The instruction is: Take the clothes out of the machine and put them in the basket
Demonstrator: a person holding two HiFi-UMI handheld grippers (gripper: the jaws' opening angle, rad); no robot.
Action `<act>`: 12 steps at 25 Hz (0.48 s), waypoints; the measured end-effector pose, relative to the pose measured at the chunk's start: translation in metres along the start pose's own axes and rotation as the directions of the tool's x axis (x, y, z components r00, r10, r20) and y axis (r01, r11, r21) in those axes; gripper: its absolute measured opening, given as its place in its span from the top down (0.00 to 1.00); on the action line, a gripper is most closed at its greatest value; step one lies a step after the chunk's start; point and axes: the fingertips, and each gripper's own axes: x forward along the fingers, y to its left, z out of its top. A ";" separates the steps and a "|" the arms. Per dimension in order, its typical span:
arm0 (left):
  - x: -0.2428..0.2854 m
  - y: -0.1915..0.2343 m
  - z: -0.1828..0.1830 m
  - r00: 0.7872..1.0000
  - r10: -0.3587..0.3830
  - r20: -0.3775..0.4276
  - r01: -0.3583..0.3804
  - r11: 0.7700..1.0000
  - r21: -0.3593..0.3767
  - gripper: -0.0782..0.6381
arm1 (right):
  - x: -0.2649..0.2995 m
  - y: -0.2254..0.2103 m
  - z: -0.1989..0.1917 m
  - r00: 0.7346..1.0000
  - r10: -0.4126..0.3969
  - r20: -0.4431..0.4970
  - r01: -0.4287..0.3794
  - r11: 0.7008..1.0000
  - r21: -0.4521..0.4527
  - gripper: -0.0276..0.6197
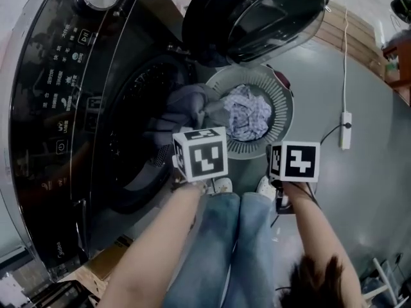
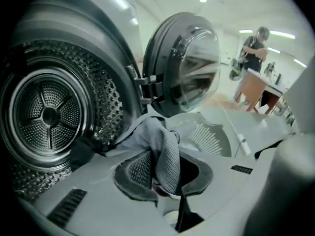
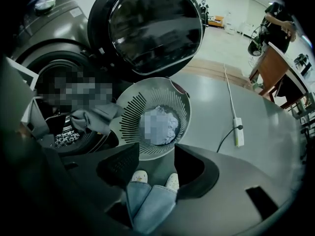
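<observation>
Clearly the left claw (image 2: 166, 176) was clamped on the grey garment (image 2: 165, 146). A ribbed fold of it was pinched between the two pads and stood up out of the grip. From there the cloth ran back and to the left, toward the mouth of the drum (image 2: 44, 114). In the head view the same garment spread from the washing machine (image 1: 64, 76) opening across to the left rim of the basket (image 1: 284, 111), so it bridged the two.

The right claw (image 3: 157, 168) hung with its jaws apart and nothing between them. Through the gap showed only the person's shoes (image 3: 139, 176) and jeans (image 3: 150, 203) against the floor (image 3: 256, 127). The grey garment lay well apart from this claw, off to its far left beside the machine's opening.

Just beyond both claws the round slatted basket stood on the floor, close in front of the machine. A bundle of light patterned clothes (image 1: 247, 111) lay in its middle. The machine's round door (image 1: 257, 11) stood swung open on the far side of the basket. To the right a white power strip (image 1: 345, 128) lay on the floor with its cable running away. Far off, a person (image 2: 253, 53) stood in the room.
</observation>
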 end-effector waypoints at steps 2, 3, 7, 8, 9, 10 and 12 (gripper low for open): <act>-0.002 -0.009 0.006 0.999 -0.029 0.020 0.029 1.000 -0.003 0.80 | -0.003 -0.007 -0.001 1.000 -0.011 -0.002 0.011 1.000 -0.007 0.63; -0.003 -0.016 0.010 0.998 -0.048 0.032 0.048 0.999 0.000 0.80 | -0.004 -0.011 -0.002 1.000 -0.017 -0.002 0.017 1.000 -0.010 0.63; -0.007 -0.048 0.027 0.988 -0.133 0.076 0.133 0.991 0.010 0.80 | -0.009 -0.030 -0.003 0.999 -0.037 0.000 0.037 0.999 0.002 0.64; -0.008 -0.056 0.031 0.985 -0.146 0.088 0.146 0.989 0.008 0.80 | -0.010 -0.035 -0.003 0.999 -0.042 0.001 0.042 0.999 0.004 0.64; -0.009 -0.063 0.035 0.983 -0.157 0.098 0.157 0.988 0.003 0.80 | -0.011 -0.040 -0.003 0.999 -0.047 0.001 0.047 0.999 0.004 0.64; -0.010 -0.069 0.038 0.980 -0.168 0.107 0.169 0.986 -0.004 0.80 | -0.012 -0.044 -0.003 0.999 -0.051 0.002 0.051 0.999 0.003 0.64; -0.011 -0.082 0.042 0.973 -0.197 0.117 0.200 0.980 -0.015 0.80 | -0.014 -0.050 -0.002 0.998 -0.056 0.006 0.056 0.998 0.004 0.65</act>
